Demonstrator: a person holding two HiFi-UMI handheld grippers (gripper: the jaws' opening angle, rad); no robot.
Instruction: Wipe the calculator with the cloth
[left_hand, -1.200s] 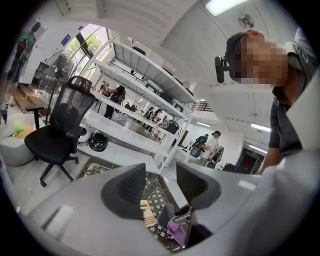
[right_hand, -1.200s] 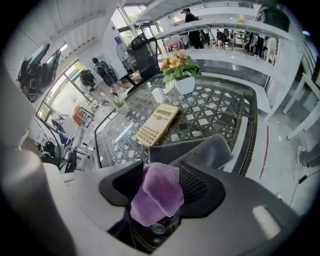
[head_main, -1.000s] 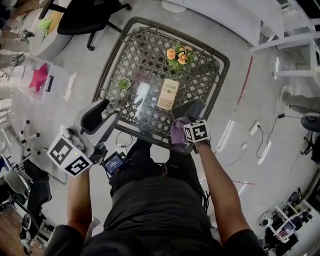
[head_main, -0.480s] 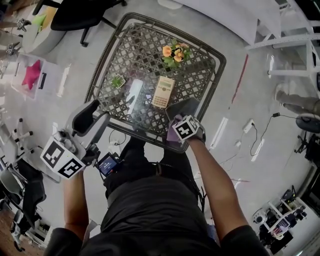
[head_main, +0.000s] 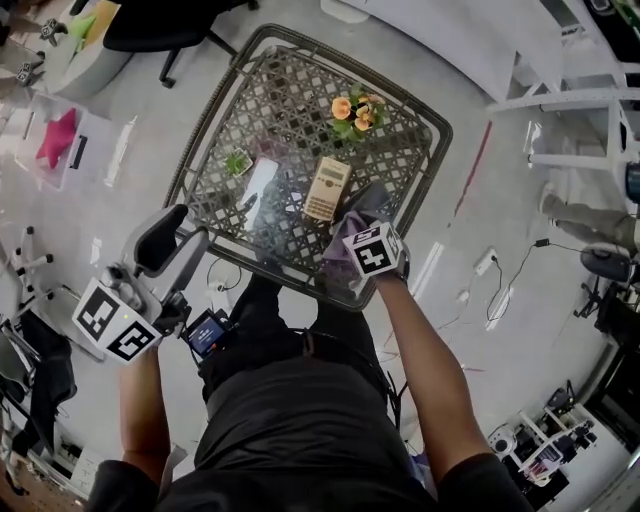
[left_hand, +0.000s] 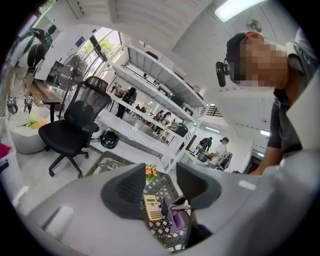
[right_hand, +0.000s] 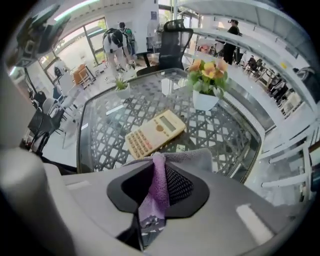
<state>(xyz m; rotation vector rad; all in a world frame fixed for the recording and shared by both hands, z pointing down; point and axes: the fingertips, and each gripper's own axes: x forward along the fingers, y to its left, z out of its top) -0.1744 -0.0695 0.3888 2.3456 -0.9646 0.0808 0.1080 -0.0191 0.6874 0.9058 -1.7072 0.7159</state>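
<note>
A beige calculator lies flat on the glass-topped lattice table, near its middle. My right gripper points steeply down just right of the calculator and nearer the person. Its jaws have just been closing, and the purple cloth is pinched between them, a fold bunched up between the pads. My left gripper hangs open and empty off the table's near left corner. Through its jaws the left gripper view shows the calculator and the cloth.
A white pot of orange flowers stands behind the calculator. A small green plant sits at the table's left. A black office chair stands beyond the far left corner. Cables lie on the floor to the right.
The right jaws closed on the purple cloth, which had lain at the table's near edge, and carried it up toward the calculator. The left gripper drifted left, away from the table.
</note>
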